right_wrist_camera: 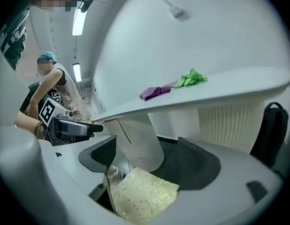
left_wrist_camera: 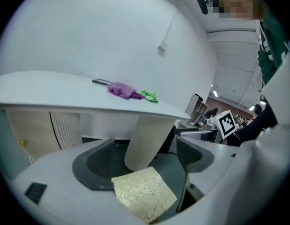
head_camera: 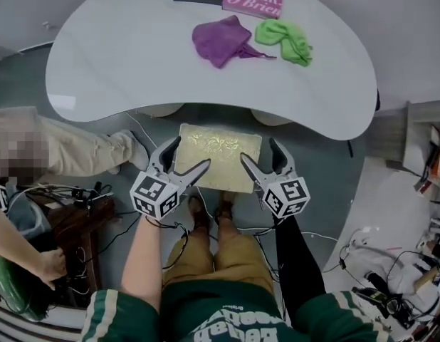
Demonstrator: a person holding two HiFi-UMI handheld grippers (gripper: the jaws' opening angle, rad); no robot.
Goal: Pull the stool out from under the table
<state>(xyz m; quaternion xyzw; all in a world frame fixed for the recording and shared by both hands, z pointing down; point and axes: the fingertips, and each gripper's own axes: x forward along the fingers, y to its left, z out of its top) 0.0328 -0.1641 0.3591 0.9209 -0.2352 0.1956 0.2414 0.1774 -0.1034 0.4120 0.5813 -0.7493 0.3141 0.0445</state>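
Gold floral-patterned stool (head_camera: 218, 159), purple cloth (head_camera: 220, 40), green cloth (head_camera: 283, 40), white table (head_camera: 134, 55).

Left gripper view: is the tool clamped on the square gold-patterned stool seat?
No, the left tool has its jaws apart, and the square gold-patterned stool seat lies below them, untouched.

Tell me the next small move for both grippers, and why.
Probably draw both back toward the body and stop: the stool already seems clear of the table edge, and the left gripper and right gripper hang open, holding nothing.
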